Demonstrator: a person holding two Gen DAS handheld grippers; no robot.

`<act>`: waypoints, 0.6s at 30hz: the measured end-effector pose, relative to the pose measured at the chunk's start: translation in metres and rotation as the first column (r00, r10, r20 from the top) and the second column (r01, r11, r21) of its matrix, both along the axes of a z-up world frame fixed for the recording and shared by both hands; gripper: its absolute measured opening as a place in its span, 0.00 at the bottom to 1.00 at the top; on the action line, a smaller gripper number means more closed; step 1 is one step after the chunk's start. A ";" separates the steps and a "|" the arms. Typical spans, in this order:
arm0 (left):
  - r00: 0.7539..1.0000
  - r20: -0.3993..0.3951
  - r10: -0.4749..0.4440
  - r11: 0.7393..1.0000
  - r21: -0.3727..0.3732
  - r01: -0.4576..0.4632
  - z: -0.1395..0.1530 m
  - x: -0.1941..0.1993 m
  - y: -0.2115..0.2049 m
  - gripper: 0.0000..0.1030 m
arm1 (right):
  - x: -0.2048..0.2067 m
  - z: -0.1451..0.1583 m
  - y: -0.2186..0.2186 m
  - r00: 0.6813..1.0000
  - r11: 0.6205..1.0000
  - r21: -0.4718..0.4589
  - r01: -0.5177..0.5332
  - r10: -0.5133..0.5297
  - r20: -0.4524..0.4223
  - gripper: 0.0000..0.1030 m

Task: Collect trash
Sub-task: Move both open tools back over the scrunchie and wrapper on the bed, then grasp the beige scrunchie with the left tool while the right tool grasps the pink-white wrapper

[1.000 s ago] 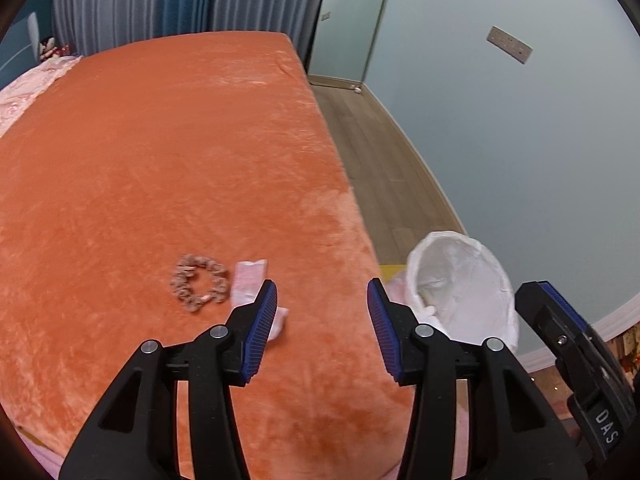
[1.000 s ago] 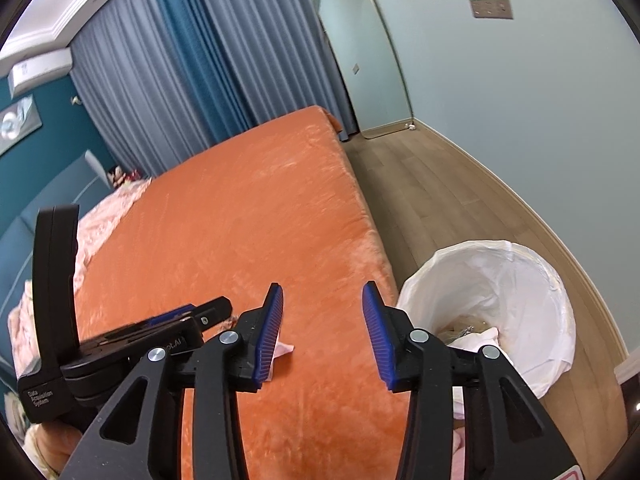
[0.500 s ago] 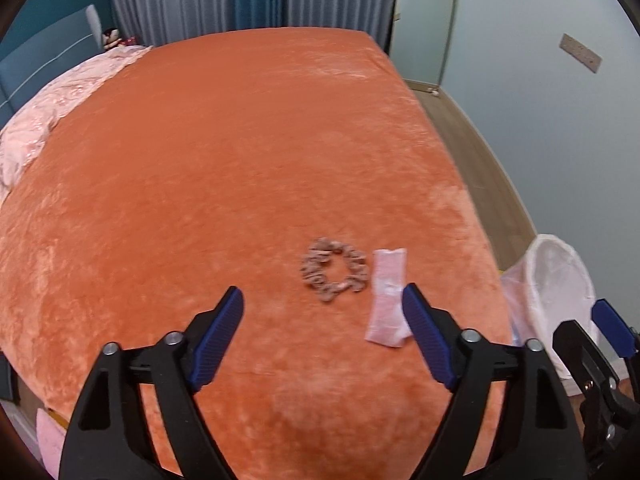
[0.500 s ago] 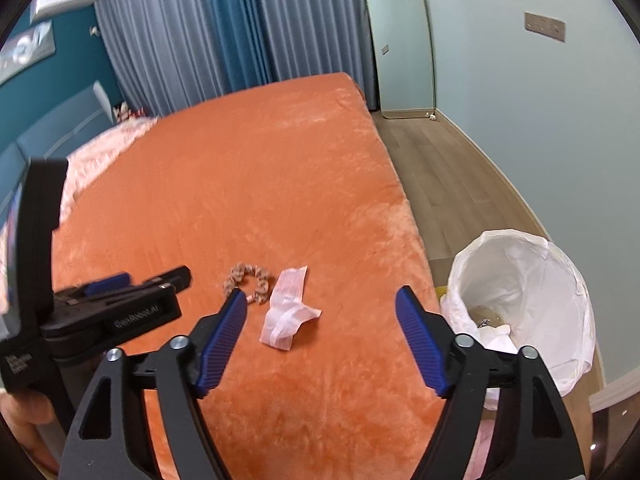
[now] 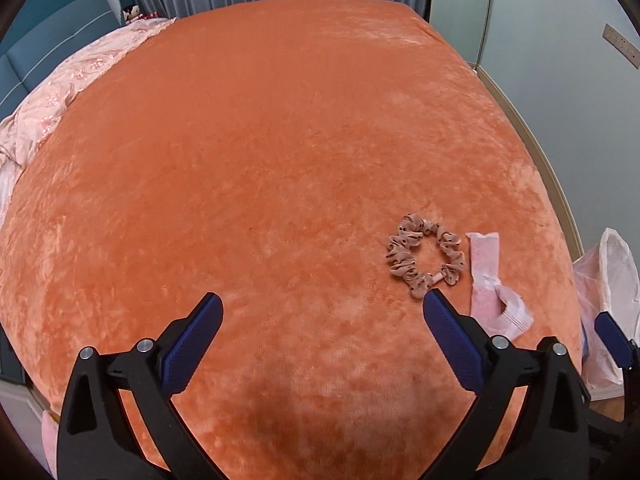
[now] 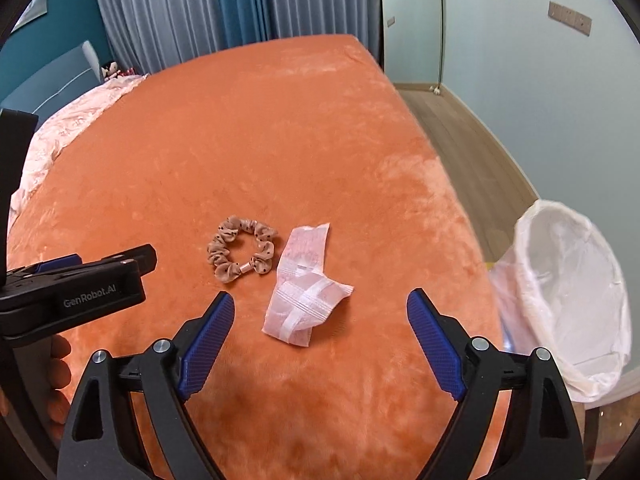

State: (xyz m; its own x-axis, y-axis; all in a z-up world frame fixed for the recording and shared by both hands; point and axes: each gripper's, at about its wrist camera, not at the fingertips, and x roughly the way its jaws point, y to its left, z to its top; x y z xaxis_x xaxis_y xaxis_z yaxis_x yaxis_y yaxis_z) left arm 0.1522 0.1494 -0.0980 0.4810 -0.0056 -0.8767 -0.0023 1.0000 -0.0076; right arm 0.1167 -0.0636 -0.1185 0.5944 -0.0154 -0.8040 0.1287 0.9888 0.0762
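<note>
A crumpled pale pink plastic wrapper (image 6: 304, 280) lies on the orange bed cover (image 6: 280, 140), next to a beige dotted scrunchie (image 6: 242, 254). My right gripper (image 6: 320, 304) is open and empty, hovering just short of the wrapper, which sits between its spread fingers. My left gripper (image 5: 320, 308) is open and empty above the cover; the scrunchie (image 5: 426, 256) and the wrapper (image 5: 490, 280) lie ahead to its right. A bin with a white liner (image 6: 568, 292) stands on the floor to the right of the bed, and shows in the left wrist view (image 5: 612, 280).
A pink quilt (image 5: 60, 96) lies along the bed's far left side. Wooden floor (image 6: 472, 140) runs between the bed and the pale wall. A tall mirror (image 6: 412, 20) and curtains (image 6: 220, 4) stand at the back.
Both grippers have opened wide from a narrow gap. Both views have swung left toward the bed, so the scrunchie and wrapper have shifted right in the left view.
</note>
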 end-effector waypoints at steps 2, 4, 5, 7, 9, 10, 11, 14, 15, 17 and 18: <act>1.000 -0.014 -0.003 1.000 -0.006 0.003 -0.009 0.010 -0.001 0.93 | 0.008 -0.011 -0.001 1.000 1.000 0.005 0.013 -0.013 -0.018 0.82; 1.000 -0.021 -0.006 1.000 -0.008 0.006 -0.015 0.017 -0.003 0.93 | 0.018 -0.023 -0.002 0.999 1.000 0.011 0.024 -0.024 -0.043 0.82; 1.000 -0.028 -0.011 1.000 -0.009 0.011 -0.020 0.023 -0.005 0.93 | 0.020 -0.029 -0.002 0.998 1.000 0.017 0.024 -0.023 -0.053 0.82; 0.999 -0.038 -0.020 1.000 -0.015 0.019 -0.026 0.031 -0.010 0.93 | 0.028 -0.040 -0.002 0.996 0.999 0.030 0.017 -0.015 -0.083 0.82; 0.998 -0.058 -0.032 0.999 -0.031 0.030 -0.035 0.041 -0.015 0.93 | 0.033 -0.051 0.000 0.994 0.999 0.036 0.016 -0.012 -0.111 0.82; 0.997 -0.064 -0.037 0.999 -0.036 0.035 -0.040 0.045 -0.017 0.93 | 0.036 -0.056 0.000 0.993 0.999 0.049 0.012 -0.006 -0.122 0.82; 0.997 -0.069 -0.040 0.998 -0.041 0.037 -0.044 0.049 -0.020 0.92 | 0.038 -0.061 0.000 0.992 0.998 0.058 0.010 -0.003 -0.129 0.82; 0.995 -0.086 -0.051 0.997 -0.056 0.046 -0.051 0.060 -0.027 0.90 | 0.042 -0.067 -0.001 0.989 0.996 0.092 0.008 0.005 -0.148 0.80; 0.994 -0.094 -0.060 0.996 -0.067 0.054 -0.055 0.063 -0.030 0.86 | 0.043 -0.068 -0.002 0.988 0.995 0.103 0.012 0.004 -0.153 0.79; 0.990 -0.121 -0.078 0.994 -0.088 0.067 -0.063 0.068 -0.035 0.76 | 0.044 -0.072 -0.005 0.988 0.992 0.126 0.018 0.002 -0.155 0.73; 0.988 -0.133 -0.084 0.993 -0.097 0.071 -0.067 0.070 -0.037 0.67 | 0.043 -0.072 -0.007 0.988 0.991 0.130 0.020 0.000 -0.153 0.69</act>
State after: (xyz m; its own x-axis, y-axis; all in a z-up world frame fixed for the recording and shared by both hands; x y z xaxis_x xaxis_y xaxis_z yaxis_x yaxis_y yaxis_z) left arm 0.2222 0.1126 -0.1651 0.3516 -0.1219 -0.9282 0.0677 0.9922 -0.1046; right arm 0.1599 -0.0709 -0.1906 0.4649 0.0908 -0.8807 0.1588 0.9700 0.1839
